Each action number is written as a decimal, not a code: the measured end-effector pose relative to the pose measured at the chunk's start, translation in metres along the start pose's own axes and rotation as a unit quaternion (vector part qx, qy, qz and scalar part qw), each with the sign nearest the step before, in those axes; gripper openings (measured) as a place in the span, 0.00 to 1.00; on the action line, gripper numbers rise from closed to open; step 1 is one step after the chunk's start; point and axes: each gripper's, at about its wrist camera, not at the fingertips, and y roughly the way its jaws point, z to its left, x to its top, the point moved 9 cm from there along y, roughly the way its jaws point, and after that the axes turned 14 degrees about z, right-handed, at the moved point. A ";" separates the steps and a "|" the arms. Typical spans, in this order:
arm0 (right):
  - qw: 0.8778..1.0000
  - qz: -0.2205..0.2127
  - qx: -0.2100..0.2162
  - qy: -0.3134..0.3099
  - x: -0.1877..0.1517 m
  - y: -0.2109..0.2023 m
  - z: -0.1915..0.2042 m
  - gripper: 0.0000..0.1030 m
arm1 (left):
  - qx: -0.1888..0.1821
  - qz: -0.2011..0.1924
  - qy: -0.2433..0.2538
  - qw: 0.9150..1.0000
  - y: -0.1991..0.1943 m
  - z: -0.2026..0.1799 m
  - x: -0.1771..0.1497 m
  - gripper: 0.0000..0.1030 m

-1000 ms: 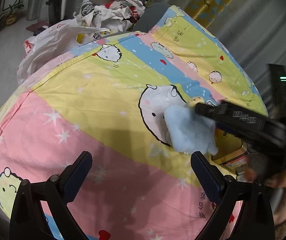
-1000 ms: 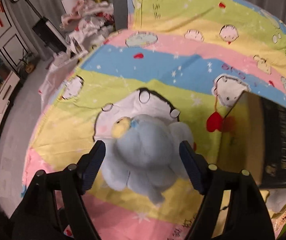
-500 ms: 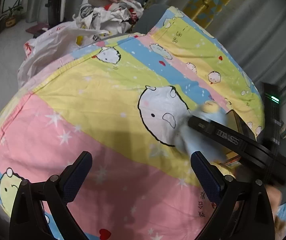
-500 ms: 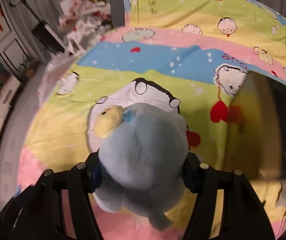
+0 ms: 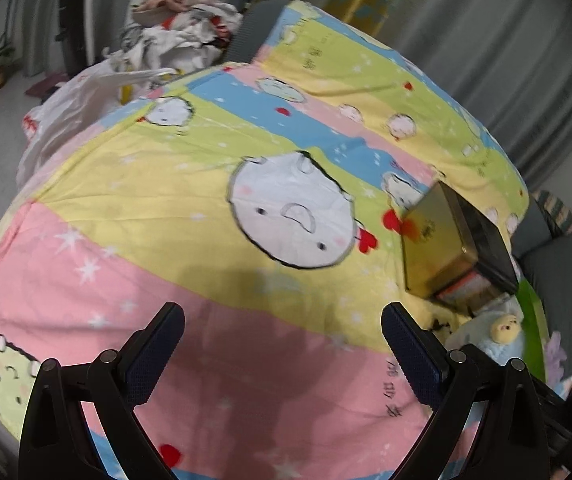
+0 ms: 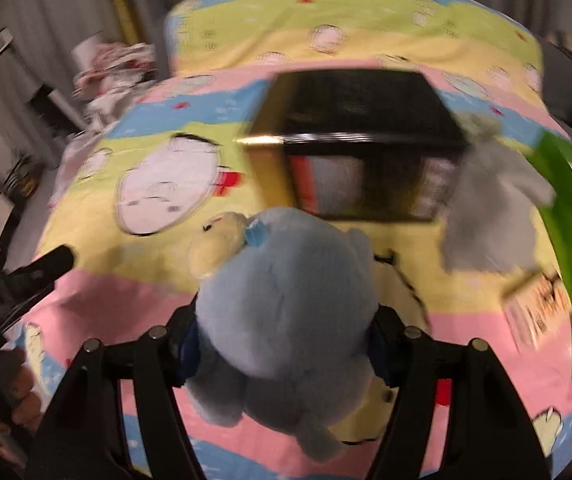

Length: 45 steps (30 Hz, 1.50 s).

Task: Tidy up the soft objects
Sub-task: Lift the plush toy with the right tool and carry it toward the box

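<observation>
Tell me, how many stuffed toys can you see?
2: a fluffy light-blue plush toy clamped in the right gripper, and a fuzzy grey plush toy lying right of the box. More may be hidden.

Box (image 5: pixel 446 248) on bedspread (image 5: pixel 166 216); plush toy (image 6: pixel 286 312) before box, in right tool (image 6: pixel 286 344).

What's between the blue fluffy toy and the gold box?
Only bare cartoon bedsheet. The right wrist view shows the blue plush toy, held in the right gripper, with a yellow stretch of sheet before the gold box.

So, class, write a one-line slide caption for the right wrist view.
Right claw squeezing a blue plush toy above a cartoon bedsheet, gold tin behind.
</observation>
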 end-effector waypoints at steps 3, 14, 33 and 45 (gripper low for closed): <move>1.000 0.009 -0.010 0.025 -0.004 0.008 -0.021 0.70 | -0.021 0.012 0.019 1.000 0.006 -0.020 -0.009 0.96; 0.993 -0.044 0.104 0.039 -0.006 -0.043 -0.044 0.92 | -0.139 0.052 0.102 0.984 0.004 -0.100 -0.046 0.96; 0.966 0.048 0.254 0.032 -0.001 0.012 -0.035 0.82 | -0.115 0.129 0.183 0.968 0.069 -0.180 -0.083 0.77; 0.959 0.004 0.281 0.043 0.003 -0.025 -0.050 0.61 | -0.140 0.088 0.237 0.957 0.042 -0.228 -0.077 0.55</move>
